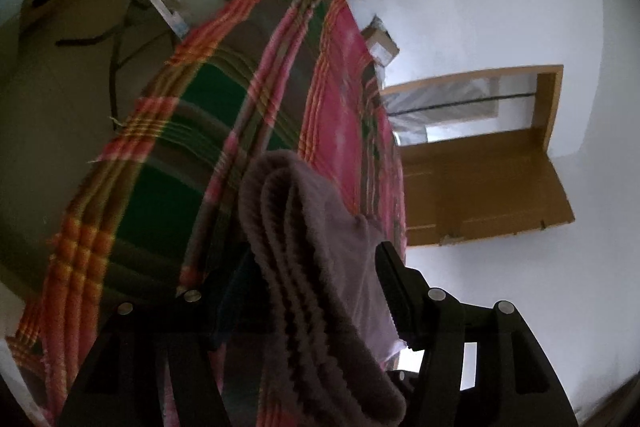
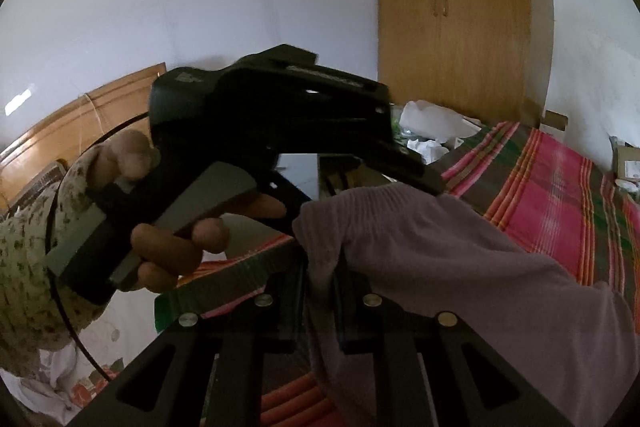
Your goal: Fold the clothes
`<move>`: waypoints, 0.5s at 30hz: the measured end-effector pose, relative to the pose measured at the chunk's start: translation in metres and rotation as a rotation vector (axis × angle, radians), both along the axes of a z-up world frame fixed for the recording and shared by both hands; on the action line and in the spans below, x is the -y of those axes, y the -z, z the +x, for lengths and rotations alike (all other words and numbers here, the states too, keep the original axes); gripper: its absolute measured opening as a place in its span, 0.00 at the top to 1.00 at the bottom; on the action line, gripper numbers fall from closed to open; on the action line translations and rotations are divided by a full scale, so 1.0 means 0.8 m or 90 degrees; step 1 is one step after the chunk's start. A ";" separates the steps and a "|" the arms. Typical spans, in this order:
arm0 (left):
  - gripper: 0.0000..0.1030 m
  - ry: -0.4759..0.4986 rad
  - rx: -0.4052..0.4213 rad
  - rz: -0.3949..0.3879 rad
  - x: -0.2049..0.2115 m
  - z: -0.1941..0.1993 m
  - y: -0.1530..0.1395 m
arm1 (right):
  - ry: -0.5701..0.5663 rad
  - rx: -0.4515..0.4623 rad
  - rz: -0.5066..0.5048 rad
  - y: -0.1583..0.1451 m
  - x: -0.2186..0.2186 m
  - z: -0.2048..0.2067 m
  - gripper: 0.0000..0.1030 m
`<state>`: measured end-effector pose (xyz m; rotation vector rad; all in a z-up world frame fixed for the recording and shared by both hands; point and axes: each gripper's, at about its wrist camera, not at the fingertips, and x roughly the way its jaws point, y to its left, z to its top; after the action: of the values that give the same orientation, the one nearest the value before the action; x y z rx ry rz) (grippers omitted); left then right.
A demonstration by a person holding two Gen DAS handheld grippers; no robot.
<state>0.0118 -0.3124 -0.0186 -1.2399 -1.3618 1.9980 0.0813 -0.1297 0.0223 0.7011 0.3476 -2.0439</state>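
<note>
The purple cloth (image 2: 440, 259) is up in the air over the bed, not lying flat. The right gripper (image 2: 320, 291) is pinched tight on one edge of it, with the cloth squeezed between the two black fingers at about 6 o'clock in the right wrist view. The left gripper (image 1: 320, 267) has a thick, ribbed fold of the same purple cloth (image 1: 312, 267) sitting between its fingers, and it looks clamped on it too. In the right wrist view a hand (image 2: 168, 227) holds the left gripper at about 9 o'clock, just beside the cloth's edge. Under it all lies the striped blanket (image 1: 168, 131), pink, green and orange, spread on the bed toward 12 o'clock in the left wrist view. A wooden cupboard (image 2: 452, 7) stands at 1 o'clock. It looks like a fold is halfway done. Next, both edges should go down together onto the blanket, kept even, before either gripper lets go.
</note>
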 end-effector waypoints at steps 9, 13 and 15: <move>0.42 0.012 0.038 0.019 0.000 -0.018 0.013 | 0.001 0.008 0.008 0.006 0.005 -0.006 0.88; 0.53 -0.002 0.053 0.005 0.002 -0.019 0.017 | 0.006 0.007 0.013 0.004 0.007 -0.006 0.88; 0.62 -0.010 0.062 -0.001 0.005 -0.019 0.020 | 0.007 0.004 0.020 0.005 0.011 -0.006 0.88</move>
<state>-0.0035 -0.3160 -0.0348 -1.3466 -1.4196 1.9738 0.0766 -0.1382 0.0186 0.7298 0.3728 -2.0492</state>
